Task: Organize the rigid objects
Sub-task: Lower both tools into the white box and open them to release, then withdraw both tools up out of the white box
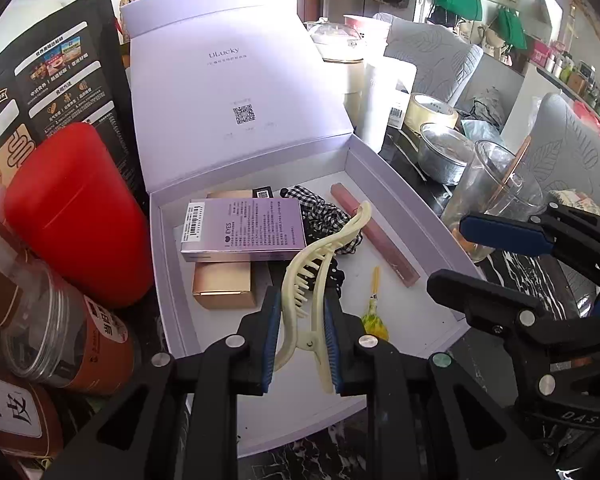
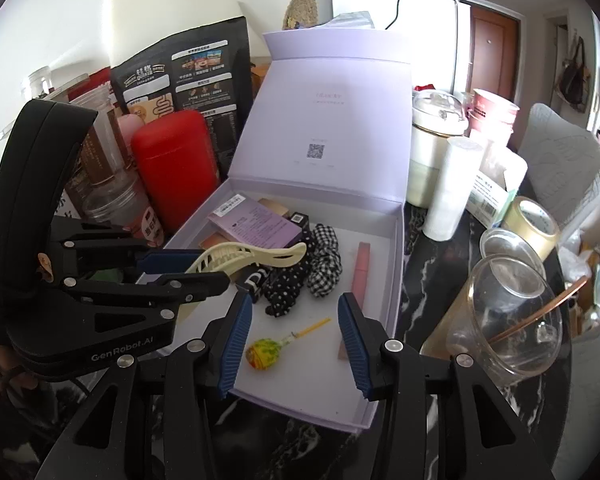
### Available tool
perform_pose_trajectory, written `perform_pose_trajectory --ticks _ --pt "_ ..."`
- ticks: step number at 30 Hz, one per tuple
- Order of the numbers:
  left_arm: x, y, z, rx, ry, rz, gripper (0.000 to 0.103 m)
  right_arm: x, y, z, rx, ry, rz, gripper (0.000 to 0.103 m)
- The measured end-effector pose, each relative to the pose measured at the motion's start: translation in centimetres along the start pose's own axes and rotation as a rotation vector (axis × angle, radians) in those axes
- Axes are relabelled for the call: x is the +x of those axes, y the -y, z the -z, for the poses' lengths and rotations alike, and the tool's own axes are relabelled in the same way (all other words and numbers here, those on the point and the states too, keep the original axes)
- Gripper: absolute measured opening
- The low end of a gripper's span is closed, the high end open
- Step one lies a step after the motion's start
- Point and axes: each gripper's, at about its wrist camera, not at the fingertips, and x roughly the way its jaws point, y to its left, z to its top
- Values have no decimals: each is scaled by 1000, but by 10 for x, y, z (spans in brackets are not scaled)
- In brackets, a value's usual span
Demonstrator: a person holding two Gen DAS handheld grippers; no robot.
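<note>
Left claw (image 1: 302, 350) pinches hair clip (image 1: 320, 264); only right view shows fridge (image 2: 428, 36).

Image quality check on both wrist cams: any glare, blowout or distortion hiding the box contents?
Left wrist: strong fisheye bend, dark corners; window light blows out the top centre, yet the lavender box and the hair clip in the left claw stay sharp. Right wrist: same barrel warp; bright wall behind the lid washes out its print; the lollipop reads clearly.

The purple carton (image 1: 242, 229) hides most of the gold box (image 1: 224, 286) beneath it.
</note>
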Motion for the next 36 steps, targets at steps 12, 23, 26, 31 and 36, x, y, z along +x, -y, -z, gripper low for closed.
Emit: perform_pose_trajectory --ticks 12,23,26,31,36 --pt "-14 0 -2 3 58 -88 97 -14 -1 -1 -1 19 11 44" --pt "-33 -2 -4 -21 79 -72 97 -31 -4 -2 1 44 28 44" --pt "-42 0 -3 -23 89 -82 97 -37 -6 -2 -2 54 37 44" --pt "-58 2 -1 -23 113 -121 97 -50 -10 -2 -7 76 47 44" --pt "-75 2 1 -35 138 -124 97 -65 -15 -3 -10 100 52 44"
